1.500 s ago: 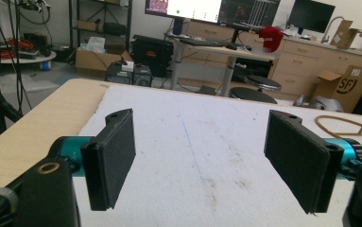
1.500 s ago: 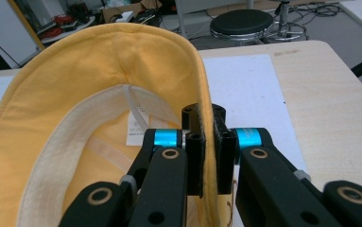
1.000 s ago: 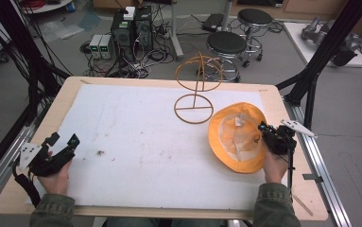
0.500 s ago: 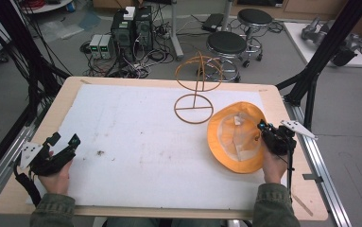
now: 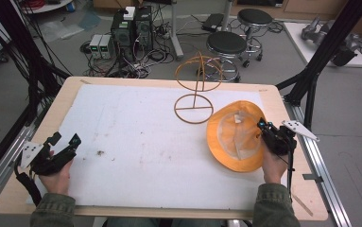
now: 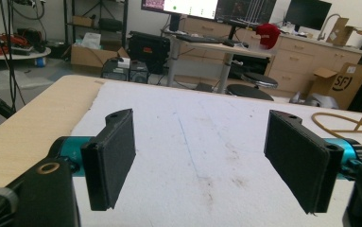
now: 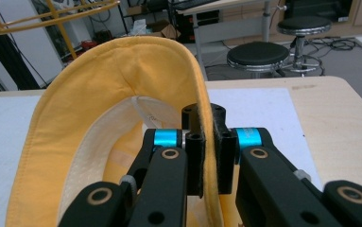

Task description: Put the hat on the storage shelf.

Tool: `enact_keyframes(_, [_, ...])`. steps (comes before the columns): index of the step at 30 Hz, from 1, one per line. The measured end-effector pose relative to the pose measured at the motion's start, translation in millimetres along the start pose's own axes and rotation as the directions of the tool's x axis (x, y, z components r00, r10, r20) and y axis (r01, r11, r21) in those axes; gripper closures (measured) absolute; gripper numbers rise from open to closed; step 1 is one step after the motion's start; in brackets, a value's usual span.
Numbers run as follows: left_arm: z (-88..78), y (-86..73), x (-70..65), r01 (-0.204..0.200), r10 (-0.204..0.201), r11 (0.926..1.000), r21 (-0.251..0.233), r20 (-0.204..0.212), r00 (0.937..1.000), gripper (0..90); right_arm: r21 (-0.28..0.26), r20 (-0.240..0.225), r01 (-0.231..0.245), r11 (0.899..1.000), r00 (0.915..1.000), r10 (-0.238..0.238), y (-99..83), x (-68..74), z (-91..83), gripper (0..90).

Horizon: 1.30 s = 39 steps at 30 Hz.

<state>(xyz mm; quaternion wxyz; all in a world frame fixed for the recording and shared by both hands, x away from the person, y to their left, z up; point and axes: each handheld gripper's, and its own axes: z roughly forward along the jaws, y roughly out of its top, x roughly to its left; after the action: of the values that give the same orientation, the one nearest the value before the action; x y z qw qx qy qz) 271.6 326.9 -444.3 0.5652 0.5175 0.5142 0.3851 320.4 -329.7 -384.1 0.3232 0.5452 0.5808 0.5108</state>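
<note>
Right claw is clamped on the brim of the yellow hat, the jaws closed with only the fabric edge between them. The hat lies crown-down, lining up, at the right side of the worktop, just near of the wire hat stand. In the right gripper view the pinched brim stands up in a curve.

Left claw rests at the near-left of the worktop, jaws spread wide, nothing between them, well apart from the hat.

Risks, judged from this state:
- Grip sits on a thin strip of brim; soft cloth could slide out if the hat is lifted or swung fast.
- Held from one side alone, the hat will likely droop and fold, making it hard to seat the crown over the stand's top hoop.
- The stand looks light; a brim catching on the wire could tip or drag it.
- Bringing the left claw over to take the far brim would reduce sag.
</note>
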Motion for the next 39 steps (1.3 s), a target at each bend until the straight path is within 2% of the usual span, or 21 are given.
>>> enact_keyframes(6, [0.0, -0.1, 0.1, 0.001, -0.001, 1.0, 0.0, -0.001, 1.0, 25.7, -0.023, -0.014, 0.005, 1.0, 0.9999, -0.006, 0.8, 1.4, -0.8, 86.4])
enact_keyframes(13, [0.3, -0.2, -0.1, 0.001, -0.001, 1.0, 0.0, 0.0, 1.0, 25.7, -0.049, -0.02, -0.017, 0.999, 0.9997, 0.016, 3.4, 0.6, -3.0, 86.4])
enact_keyframes(17, [0.5, -0.3, 0.0, 0.002, -0.002, 1.0, 0.0, 0.002, 1.0, 25.7, -0.091, -0.042, -0.007, 0.996, 0.9991, 0.003, 7.5, 0.5, -5.2, 86.4])
enact_keyframes(21, [0.3, -0.3, 0.1, 0.003, -0.003, 1.0, -0.001, 0.002, 1.0, 25.7, -0.151, -0.06, 0.012, 0.988, 0.998, -0.021, 11.8, 2.1, -7.9, 86.3])
enact_keyframes(25, [0.1, -0.4, 0.1, 0.007, -0.007, 1.0, -0.001, 0.003, 1.0, 25.7, -0.201, -0.078, 0.035, 0.979, 0.9956, -0.052, 17.6, 4.5, -9.5, 86.4])
enact_keyframes(27, [-0.3, -0.7, 0.2, 0.008, -0.008, 1.0, 0.0, 0.006, 1.0, 25.7, -0.227, -0.091, 0.031, 0.973, 0.9944, -0.053, 20.9, 5.6, -9.8, 86.4])
enact_keyframes(28, [-0.7, -0.7, 0.2, 0.006, -0.006, 1.0, 0.001, 0.006, 1.0, 25.7, -0.263, -0.094, 0.033, 0.964, 0.9938, -0.059, 23.8, 6.9, -10.5, 86.4])
enact_keyframes(29, [-1.3, -0.6, 0.1, 0.007, -0.007, 1.0, -0.001, 0.005, 1.0, 25.7, -0.263, -0.094, 0.033, 0.964, 0.9938, -0.059, 23.8, 6.9, -10.5, 86.4])
enact_keyframes(33, [-3.0, -0.6, 0.0, 0.01, -0.01, 0.9999, -0.004, 0.005, 0.9999, 25.7, -0.336, -0.106, 0.007, 0.942, 0.9934, -0.045, 28.7, 5.5, -11.9, 86.4])
enact_keyframes(34, [-2.4, -0.9, -0.3, 0.011, -0.011, 0.9999, -0.002, 0.008, 0.9999, 25.7, -0.368, -0.106, 0.0, 0.93, 0.9935, -0.042, 30.8, 4.0, -13.1, 86.4])
enact_keyframes(36, [-0.3, -1.2, -1.5, 0.01, -0.01, 0.9999, 0.003, 0.015, 0.9998, 25.7, -0.377, -0.107, -0.005, 0.926, 0.9935, -0.038, 31.5, 3.7, -14.0, 86.4])
enact_keyframes(38, [2.6, -1.5, -3.4, 0.009, -0.009, 1.0, 0.003, 0.021, 0.9997, 25.7, -0.405, -0.102, -0.014, 0.914, 0.9943, -0.03, 34.7, 2.1, -17.1, 86.4])
enact_keyframes(39, [3.8, -1.6, -4.4, 0.007, -0.007, 1.0, 0.004, 0.026, 0.9996, 25.7, -0.405, -0.102, -0.014, 0.914, 0.9943, -0.03, 34.7, 2.1, -17.1, 86.4])
